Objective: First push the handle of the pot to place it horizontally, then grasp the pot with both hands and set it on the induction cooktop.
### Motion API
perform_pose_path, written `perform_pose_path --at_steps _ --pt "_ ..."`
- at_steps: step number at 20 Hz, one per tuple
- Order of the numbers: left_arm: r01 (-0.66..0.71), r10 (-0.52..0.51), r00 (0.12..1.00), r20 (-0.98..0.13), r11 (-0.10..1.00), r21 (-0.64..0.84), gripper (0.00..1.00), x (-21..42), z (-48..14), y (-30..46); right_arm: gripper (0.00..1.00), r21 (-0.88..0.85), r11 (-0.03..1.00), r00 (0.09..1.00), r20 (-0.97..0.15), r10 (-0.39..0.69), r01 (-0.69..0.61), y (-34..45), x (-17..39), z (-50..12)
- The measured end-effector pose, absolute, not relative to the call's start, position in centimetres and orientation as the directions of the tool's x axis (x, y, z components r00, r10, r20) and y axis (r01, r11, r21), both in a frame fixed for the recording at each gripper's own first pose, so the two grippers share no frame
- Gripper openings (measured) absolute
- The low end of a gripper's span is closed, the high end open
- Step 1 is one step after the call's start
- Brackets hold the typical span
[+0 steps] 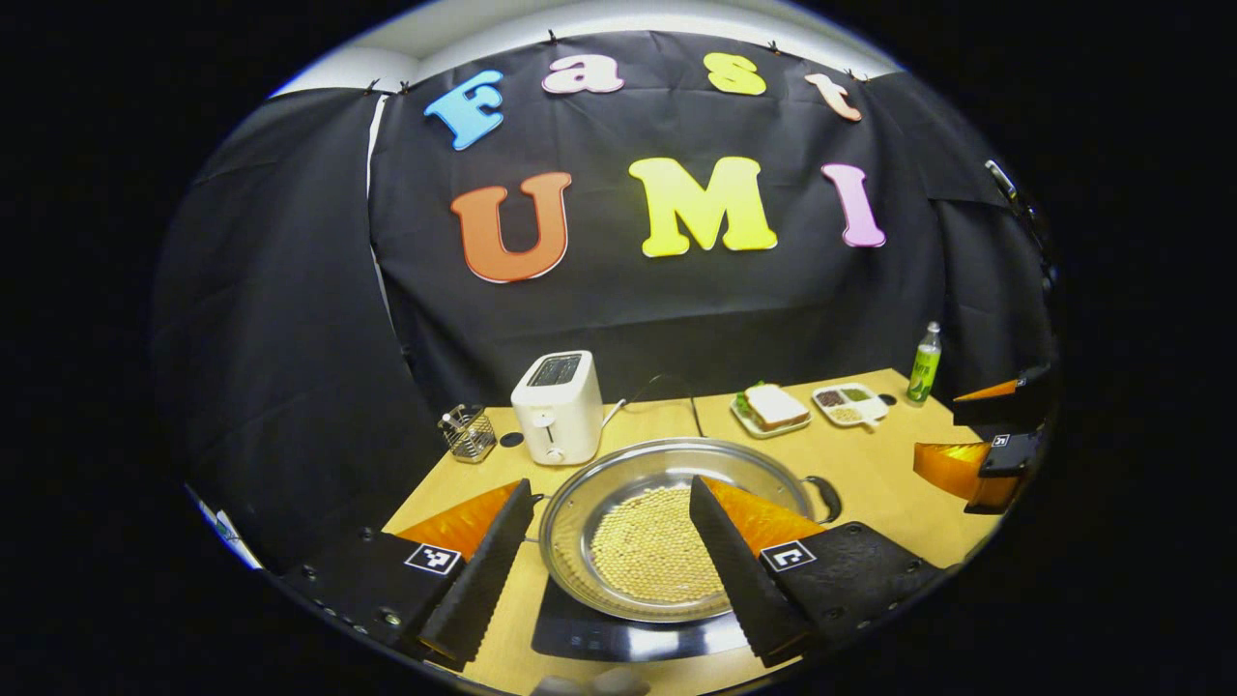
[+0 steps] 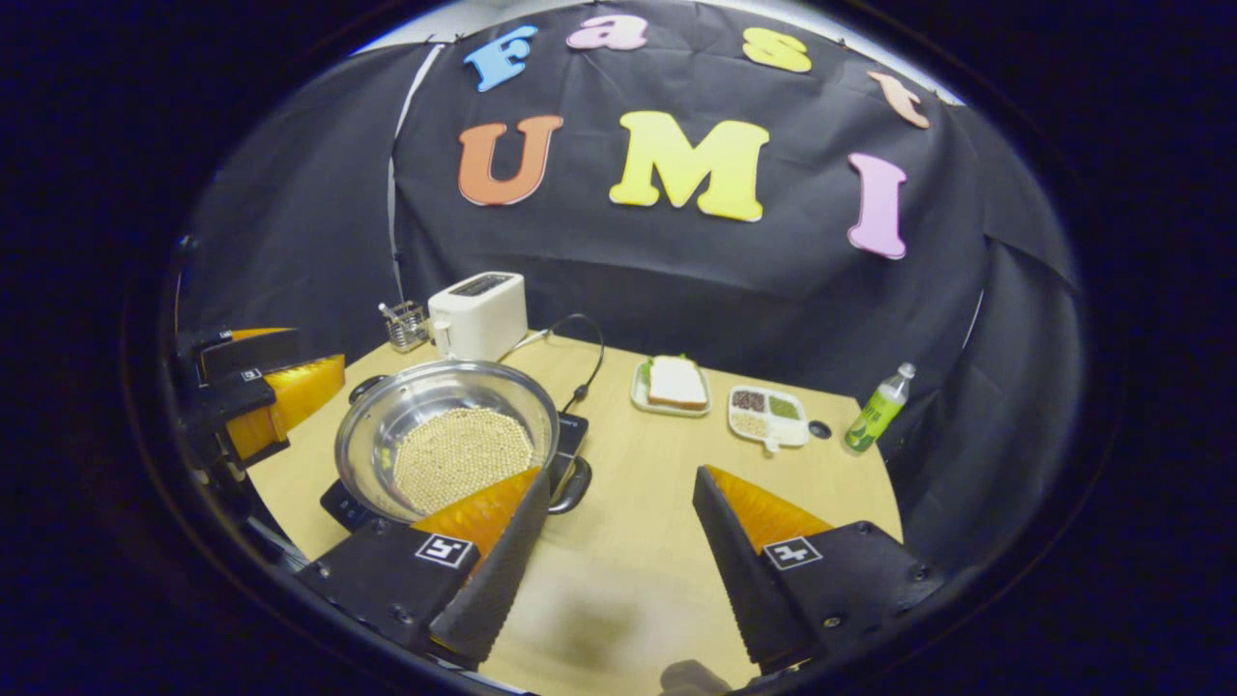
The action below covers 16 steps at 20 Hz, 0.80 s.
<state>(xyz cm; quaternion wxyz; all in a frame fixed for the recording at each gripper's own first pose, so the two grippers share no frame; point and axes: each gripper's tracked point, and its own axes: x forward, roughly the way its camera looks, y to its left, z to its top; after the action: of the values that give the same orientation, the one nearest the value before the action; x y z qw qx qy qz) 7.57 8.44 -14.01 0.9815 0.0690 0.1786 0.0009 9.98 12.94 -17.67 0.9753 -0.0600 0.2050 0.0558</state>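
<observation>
A steel pot (image 1: 628, 483) holding pale beans (image 1: 652, 556) rests on the black induction cooktop (image 1: 618, 640) at the table's near edge. Its loop handle (image 1: 823, 498) points right. My left gripper (image 1: 609, 580) hangs open above the pot's near side, with the fingers spread wide and not pressing on it. The right gripper (image 1: 986, 464) shows farther off at the right. In the right gripper view the pot (image 2: 425, 396) and cooktop (image 2: 572, 430) lie at the left, one handle (image 2: 570, 488) beside my left finger. My right gripper (image 2: 618, 580) stands open over bare table, with the left gripper (image 2: 261, 396) beyond the pot.
At the back of the wooden table (image 2: 638, 483) stand a white toaster (image 1: 558, 406), a wire holder (image 1: 468, 432), a sandwich plate (image 1: 771, 408), a divided dish (image 1: 848, 403) and a green bottle (image 1: 924, 364). A black cable (image 2: 580, 358) loops behind the cooktop.
</observation>
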Motion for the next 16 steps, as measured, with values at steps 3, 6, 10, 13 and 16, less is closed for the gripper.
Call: perform_pose_path --at_steps 3,6,10,13,16 --pt "0.003 0.033 0.955 -0.294 0.993 0.120 0.96 5.0 -10.3 5.0 0.99 -0.084 0.989 0.937 -0.337 0.087 -0.123 10.2 7.0 -14.1" --pt "0.008 0.015 0.972 -0.236 0.995 0.097 0.96 3.0 -6.5 1.4 1.00 -0.090 0.992 0.962 -0.264 0.066 -0.092 6.3 4.7 -10.4" --pt "0.012 0.006 0.990 -0.141 0.992 0.125 0.96 1.7 -1.1 -2.2 1.00 -0.081 0.995 0.985 -0.168 0.037 -0.052 1.2 2.1 -5.8" --pt "0.020 -0.009 0.995 -0.095 0.993 0.120 0.96 0.9 1.6 -5.3 1.00 -0.052 0.998 0.993 -0.121 0.016 -0.022 -2.8 0.7 -3.2" --pt "0.028 -0.021 0.998 -0.066 0.995 0.097 0.96 -0.1 3.6 -8.2 1.00 -0.032 0.999 0.997 -0.073 -0.008 0.005 -6.6 -0.7 -0.9"
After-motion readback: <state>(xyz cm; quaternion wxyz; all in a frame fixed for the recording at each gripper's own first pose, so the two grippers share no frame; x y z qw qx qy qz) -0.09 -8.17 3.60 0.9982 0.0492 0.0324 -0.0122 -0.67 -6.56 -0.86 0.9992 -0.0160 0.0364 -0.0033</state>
